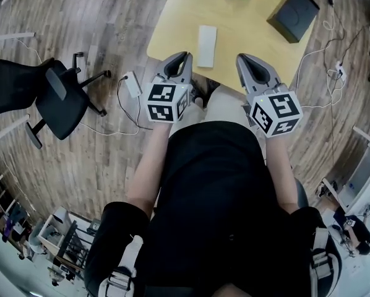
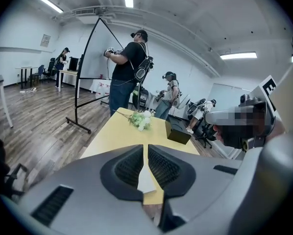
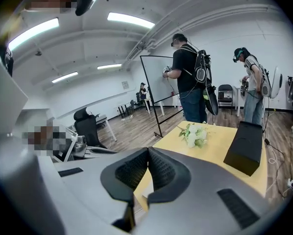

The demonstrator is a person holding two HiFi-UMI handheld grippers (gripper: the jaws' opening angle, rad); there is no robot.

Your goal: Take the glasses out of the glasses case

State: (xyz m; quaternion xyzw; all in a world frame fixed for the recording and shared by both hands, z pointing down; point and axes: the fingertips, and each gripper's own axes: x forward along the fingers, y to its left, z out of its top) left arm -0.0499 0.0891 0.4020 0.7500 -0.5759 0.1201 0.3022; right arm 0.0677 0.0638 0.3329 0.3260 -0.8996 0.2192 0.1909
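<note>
Yellow table (image 1: 253,36) up front, white glasses case (image 1: 206,45) lying closed near its front edge. Your left gripper (image 1: 185,55) and right gripper (image 1: 241,58) flank it, both jaws pinched together on nothing.

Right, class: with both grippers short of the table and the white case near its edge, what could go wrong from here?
1. The left gripper and right gripper are both shut and empty; unless they open first, they may only push the glasses case.
2. The case lies near the front edge of the table, so a shove might knock it off.
</note>
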